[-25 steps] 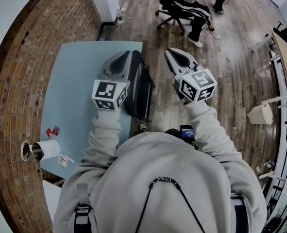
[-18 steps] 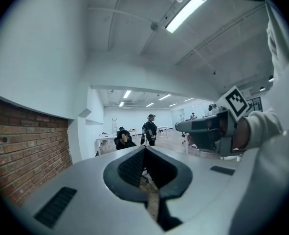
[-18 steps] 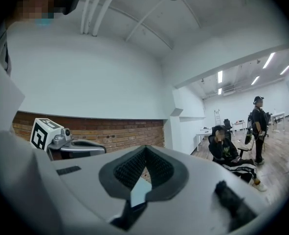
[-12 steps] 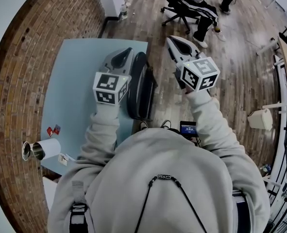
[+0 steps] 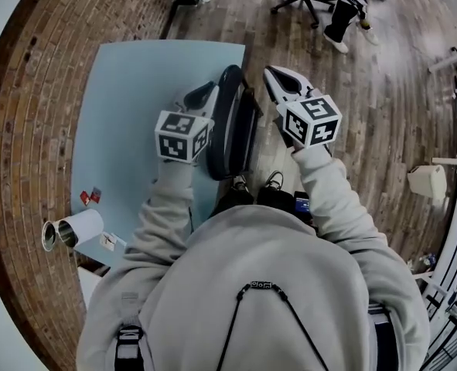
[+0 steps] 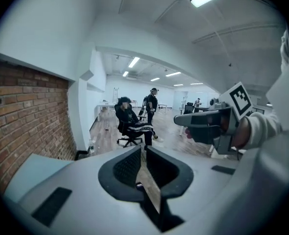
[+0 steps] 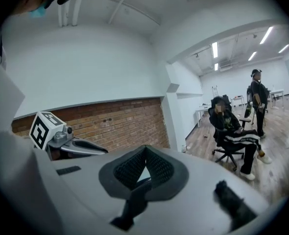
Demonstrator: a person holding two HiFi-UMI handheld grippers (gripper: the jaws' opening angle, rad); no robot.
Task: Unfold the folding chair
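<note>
Folded black chair [image 5: 230, 122] sits between left gripper [image 5: 203, 93] and right gripper [image 5: 277, 76]; both grippers' jaws pressed together.

Both grippers have sunk and tipped nose-down toward the folding chair [image 5: 230, 126]. The left gripper [image 5: 203, 91] is now close beside the chair's left edge and the right gripper [image 5: 274, 73] is nearer its right. In the head view, the seated person [image 5: 341, 6] has slid up to the top edge.

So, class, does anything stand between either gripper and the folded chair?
Nothing visible does. The chair stands folded beside the table, the left gripper and right gripper close on either side, both shut and empty.
</note>
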